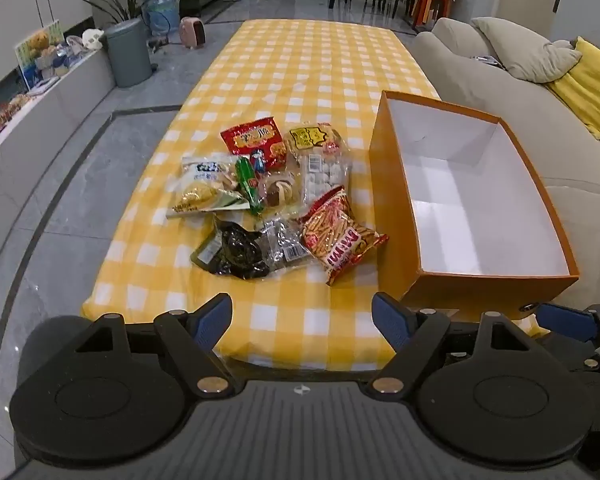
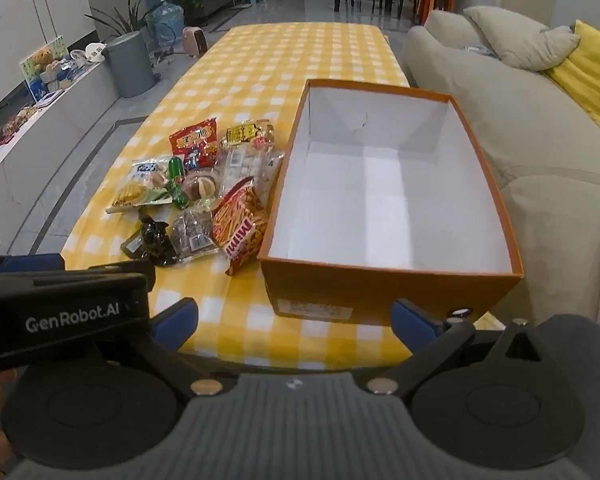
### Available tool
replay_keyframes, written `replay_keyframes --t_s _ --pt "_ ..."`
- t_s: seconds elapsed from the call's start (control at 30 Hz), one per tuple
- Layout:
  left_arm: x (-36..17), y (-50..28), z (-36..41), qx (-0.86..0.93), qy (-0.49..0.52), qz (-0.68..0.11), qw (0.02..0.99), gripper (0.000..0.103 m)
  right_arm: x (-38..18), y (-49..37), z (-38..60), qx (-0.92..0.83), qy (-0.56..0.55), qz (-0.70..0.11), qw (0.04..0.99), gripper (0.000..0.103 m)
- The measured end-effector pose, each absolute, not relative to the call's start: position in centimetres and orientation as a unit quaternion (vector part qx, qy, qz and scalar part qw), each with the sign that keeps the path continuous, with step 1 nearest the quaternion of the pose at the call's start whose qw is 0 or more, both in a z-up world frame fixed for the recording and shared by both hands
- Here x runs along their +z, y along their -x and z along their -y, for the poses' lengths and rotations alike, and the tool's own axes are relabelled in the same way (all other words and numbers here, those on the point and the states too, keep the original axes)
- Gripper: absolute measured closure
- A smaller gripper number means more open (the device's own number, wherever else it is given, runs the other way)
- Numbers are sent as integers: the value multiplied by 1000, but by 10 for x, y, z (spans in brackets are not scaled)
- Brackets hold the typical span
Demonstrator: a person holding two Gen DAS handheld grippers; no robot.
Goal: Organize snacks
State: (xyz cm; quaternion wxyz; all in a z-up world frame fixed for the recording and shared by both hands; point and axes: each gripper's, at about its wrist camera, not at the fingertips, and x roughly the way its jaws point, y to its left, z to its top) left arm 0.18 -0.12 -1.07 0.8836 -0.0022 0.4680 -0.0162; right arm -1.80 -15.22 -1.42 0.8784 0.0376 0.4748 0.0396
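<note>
While both tools hover short of the table's near edge, no snack has been moved.

Left wrist view: the left gripper (image 1: 302, 318) stands wide, nothing between its pads. The snack pile (image 1: 276, 200) lies on the yellow checked tablecloth (image 1: 300, 64), just left of the orange box (image 1: 392, 216), which is empty. The red-orange stick-snack bag (image 1: 340, 236) lies nearest the box wall, apparently touching it.

Right wrist view: the right gripper (image 2: 294, 322) also stands wide and empty, facing the box's near wall (image 2: 340, 288). The left tool's body (image 2: 60, 312) sits close at its left.

Risks, as judged: the packets overlap, so closing on one could drag or lift a neighbour; glossy film may slip from the pads; the two tools, side by side, could collide if both reach for the pile.

Clearance: the far half of the cloth is bare. A sofa (image 2: 540, 128) borders the box's right side, so approach from above.
</note>
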Motion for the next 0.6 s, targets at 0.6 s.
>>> replay_keyframes --t_s 0.6 --pt "-22 -5 0 -11 11 -482 876 10 -21 13 143 31 -14 -489 872 3"
